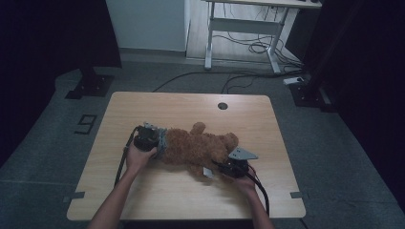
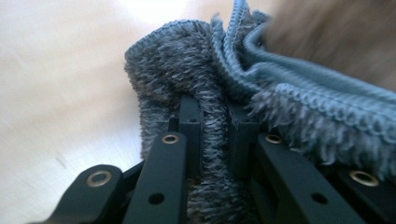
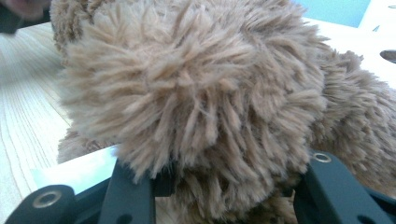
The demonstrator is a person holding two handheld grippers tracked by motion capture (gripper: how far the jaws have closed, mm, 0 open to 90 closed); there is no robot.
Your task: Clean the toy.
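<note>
Gripping grey cloth [image 2: 187,70] in left gripper [image 2: 215,135], right gripper [image 3: 224,186] straddling teddy bear [image 1: 200,145]

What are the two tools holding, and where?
The left tool pinches a fold of the grey towel. The right tool has its jaws around the teddy bear's furry limb; a firm grip cannot be told.

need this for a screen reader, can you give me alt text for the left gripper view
The left gripper has its two black jaws closed on a fold of fuzzy grey-blue towel with a stitched edge. A blurred brown plush toy lies behind it at upper right, and the pale wooden table spreads to the left.
</note>
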